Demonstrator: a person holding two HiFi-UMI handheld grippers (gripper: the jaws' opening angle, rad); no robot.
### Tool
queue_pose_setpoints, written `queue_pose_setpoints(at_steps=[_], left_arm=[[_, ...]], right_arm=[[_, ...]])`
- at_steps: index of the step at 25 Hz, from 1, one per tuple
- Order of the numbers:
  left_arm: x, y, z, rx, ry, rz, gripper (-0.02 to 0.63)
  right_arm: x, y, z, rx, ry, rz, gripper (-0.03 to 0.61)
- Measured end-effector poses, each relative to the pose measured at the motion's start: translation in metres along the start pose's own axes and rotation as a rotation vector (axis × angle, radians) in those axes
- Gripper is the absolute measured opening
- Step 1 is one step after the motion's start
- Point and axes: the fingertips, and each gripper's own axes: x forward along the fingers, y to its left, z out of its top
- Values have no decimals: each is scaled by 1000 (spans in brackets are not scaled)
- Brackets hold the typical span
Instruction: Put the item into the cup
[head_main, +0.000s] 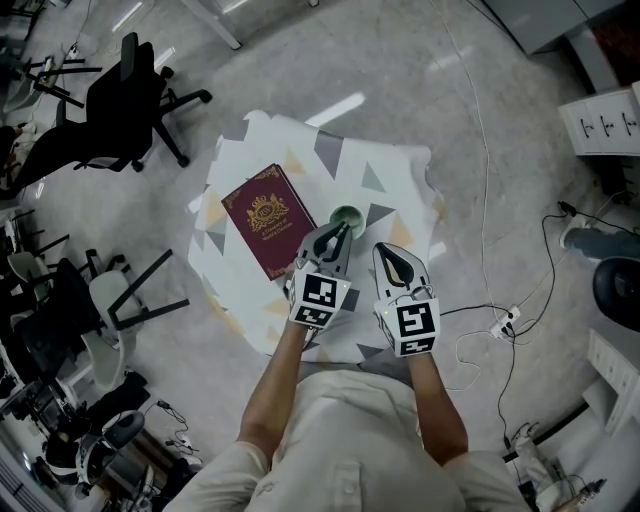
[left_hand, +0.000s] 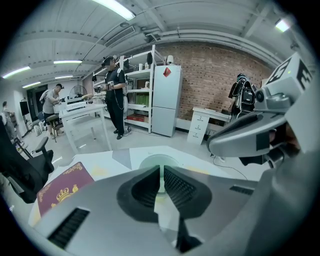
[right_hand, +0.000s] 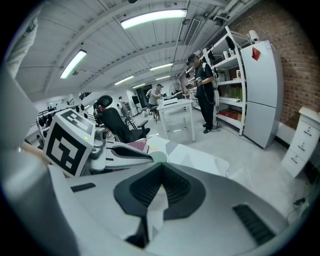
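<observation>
- The green cup (head_main: 346, 216) stands upright on the patterned surface (head_main: 400, 190), just right of the maroon book (head_main: 268, 218).
- The left gripper (head_main: 338, 232) has its tips just short of the cup's rim. Its fingers (left_hand: 176, 186) are only a narrow slit apart, and through the slit we see only the cup and the surface.
- The right gripper (right_hand: 160, 166) sits beside the left one, back from the cup. Its fingers meet at the tips and hold nothing.
- We cannot find the item in any view. It may be thin and edge-on in the left slit, or already inside the cup.
- If it is held, we would bring the tips squarely over the mouth and part the fingers only there, since the opening looks small.
- We would keep the right gripper clear, or rest it against the cup wall so the cup does not tip.
</observation>
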Motion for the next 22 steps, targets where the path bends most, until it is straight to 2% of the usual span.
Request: queue_pose_setpoints(at_steps=[10,22], left_arm=[[-5,0,6,5,-18,3,38],[-32,-2,32,3,-115,-9,38]], right_arm=[[-3,1,4,-11,-7,-3,6],[-12,9,22,-58,-43,-11,6]])
